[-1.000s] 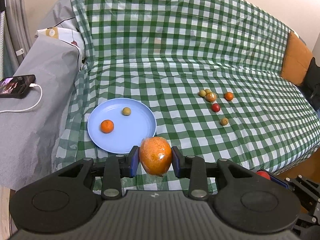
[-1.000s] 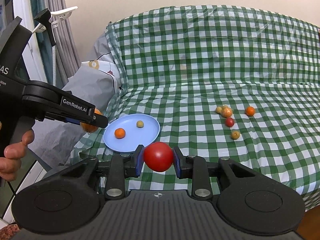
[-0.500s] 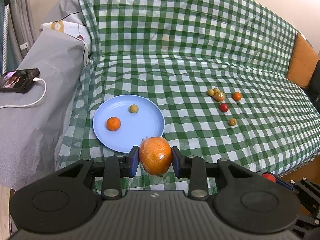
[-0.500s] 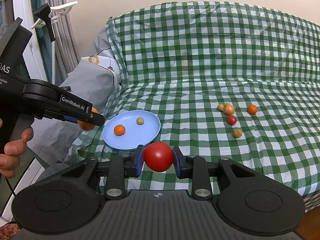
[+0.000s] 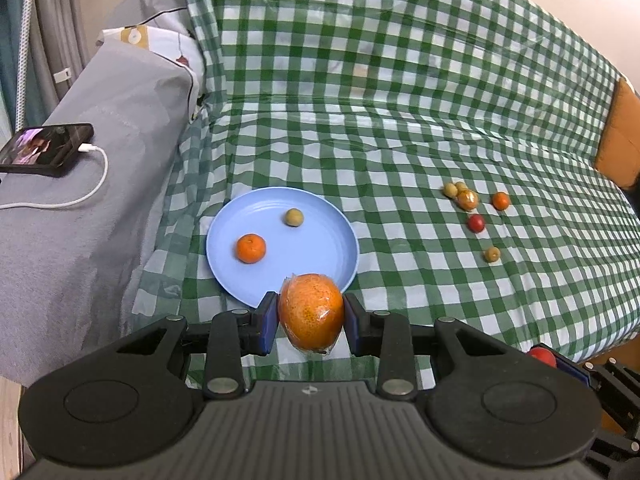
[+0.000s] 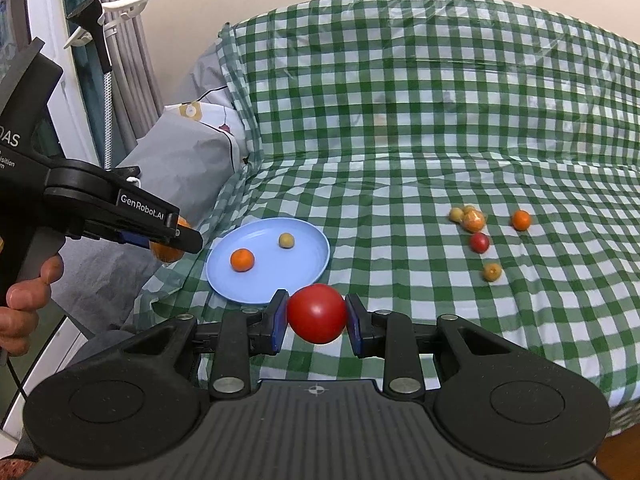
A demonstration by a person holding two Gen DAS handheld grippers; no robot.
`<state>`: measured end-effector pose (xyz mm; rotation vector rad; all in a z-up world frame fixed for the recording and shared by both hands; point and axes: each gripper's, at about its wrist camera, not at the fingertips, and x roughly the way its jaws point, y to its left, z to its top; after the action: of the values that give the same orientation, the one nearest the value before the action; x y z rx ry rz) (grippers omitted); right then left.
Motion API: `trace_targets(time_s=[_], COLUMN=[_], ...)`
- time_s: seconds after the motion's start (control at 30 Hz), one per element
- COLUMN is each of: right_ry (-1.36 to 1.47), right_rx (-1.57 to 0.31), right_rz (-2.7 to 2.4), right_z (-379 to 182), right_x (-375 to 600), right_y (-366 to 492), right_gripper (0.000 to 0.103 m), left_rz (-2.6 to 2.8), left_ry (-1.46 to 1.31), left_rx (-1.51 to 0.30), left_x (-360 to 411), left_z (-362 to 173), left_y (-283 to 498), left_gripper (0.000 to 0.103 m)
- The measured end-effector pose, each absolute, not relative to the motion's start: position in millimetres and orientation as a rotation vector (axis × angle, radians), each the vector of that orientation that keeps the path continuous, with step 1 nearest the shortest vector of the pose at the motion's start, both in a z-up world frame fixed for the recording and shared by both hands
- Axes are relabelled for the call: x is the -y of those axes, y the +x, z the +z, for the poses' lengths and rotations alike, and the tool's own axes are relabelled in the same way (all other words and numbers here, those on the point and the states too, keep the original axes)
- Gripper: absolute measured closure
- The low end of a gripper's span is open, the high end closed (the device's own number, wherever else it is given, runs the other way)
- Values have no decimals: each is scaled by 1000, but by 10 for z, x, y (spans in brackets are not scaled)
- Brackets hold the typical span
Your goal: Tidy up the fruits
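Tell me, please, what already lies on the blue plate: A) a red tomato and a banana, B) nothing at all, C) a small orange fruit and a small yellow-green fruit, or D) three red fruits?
C: the blue plate carries a small orange fruit and a small yellow-green fruit, lying apart from each other.

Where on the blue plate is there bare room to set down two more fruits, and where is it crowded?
The blue plate is bare across its right half and near rim, beside the small orange and the yellowish fruit. The checked cloth between plate and the loose fruit cluster is bare too. That cluster is the crowded spot.
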<state>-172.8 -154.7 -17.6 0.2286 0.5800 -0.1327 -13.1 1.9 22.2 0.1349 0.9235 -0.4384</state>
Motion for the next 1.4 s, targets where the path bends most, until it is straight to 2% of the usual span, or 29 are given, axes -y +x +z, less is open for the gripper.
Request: trace_targets(time_s=[0.5,0.73,0.9,1.03,1.07,1.1,1.13,1.17,1.2,1.23,1.27,1.4], right_ry=[176,122,82,75,72,70,65,63,61,58,57,75], right_rx=[-615,-641,-726,-780,-789,-798,-810,-826,-821,-814,-806,-765], right_rz=[-49,-8,-24,-25,-27,-30,-30,-24,-25,-31,-36,-40], right_z=[-300,-456,-805,-1031,-1079,-1126,-1175,-1199,-1203,-1181,-1136,-811], right_x=[1389,1309,1320,1312,1316,1322,1327,1332,1340,1356,1363,1481], right_y=[-688,-99,228,347,381,418,443,471,468,445,437,75], right_gripper=[71,71,71,71,71,71,71,68,63,46,34,27], left_rz=[-354,-355,-344,-355,-359,-355,-351,-355,-365,-373,-380,-387], left_ry=[110,128,141,220,233,244,245,239,230,223,223,224], left_rx=[-901,-966,-1050,-1020,-1007,-1005,-1006,-1000,-984,-966,-953,-927], left_x=[-159,-106,16,173,205,232,252,257,248,235,221,123], left_z=[130,-251,-635,-859,-900,-935,-958,-954,-927,-877,-813,-506], left_y=[553,1030,1339,1436,1446,1459,1468,1464,1442,1399,1354,1096], left_gripper=[65,65,65,64,56,39,28,9,3,3,3,2])
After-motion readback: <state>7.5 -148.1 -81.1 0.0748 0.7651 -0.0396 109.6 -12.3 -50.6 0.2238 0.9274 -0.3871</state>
